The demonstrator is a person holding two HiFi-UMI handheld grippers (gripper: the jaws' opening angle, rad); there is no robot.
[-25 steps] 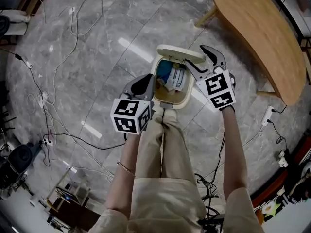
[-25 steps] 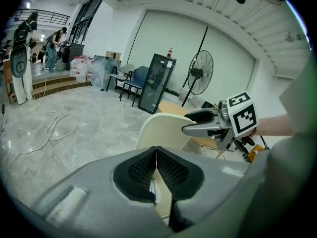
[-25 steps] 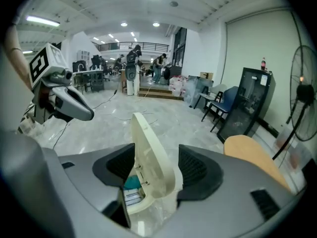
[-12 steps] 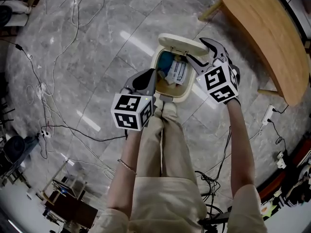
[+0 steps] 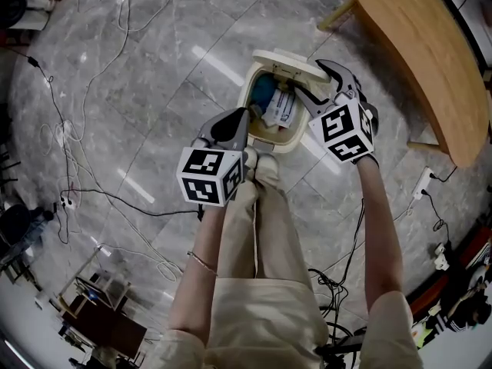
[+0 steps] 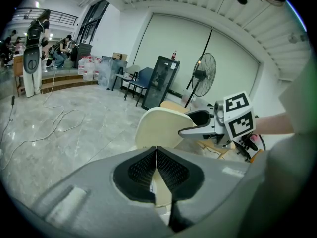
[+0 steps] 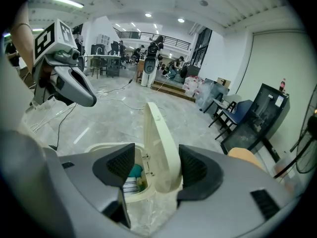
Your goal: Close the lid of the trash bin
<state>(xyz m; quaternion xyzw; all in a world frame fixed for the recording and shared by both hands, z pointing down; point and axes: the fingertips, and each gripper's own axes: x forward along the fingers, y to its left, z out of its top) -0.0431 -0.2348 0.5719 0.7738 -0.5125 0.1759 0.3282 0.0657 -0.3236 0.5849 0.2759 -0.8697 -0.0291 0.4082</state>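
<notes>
A cream trash bin [image 5: 270, 138] stands on the floor just ahead of the person's shoes. It holds blue and white rubbish [image 5: 275, 108]. Its lid [image 5: 288, 62] is raised at the far side. My right gripper [image 5: 309, 79] is open at the lid's right edge. In the right gripper view the upright lid [image 7: 161, 148] stands edge-on between the spread jaws of that gripper [image 7: 156, 167], apart from both pads. My left gripper [image 5: 234, 125] hovers by the bin's near left rim, shut with nothing in it. The left gripper view shows its pads pressed together [image 6: 156, 165] with the lid [image 6: 161, 128] beyond.
A curved wooden table [image 5: 415, 52] stands to the right of the bin. Cables [image 5: 77, 129] trail over the grey marble floor at left, and a power strip [image 5: 421, 183] lies at right. The person's legs [image 5: 257, 229] fill the near middle.
The right gripper has edged a little closer around the lid. The left gripper has barely moved. The lid stays raised.
</notes>
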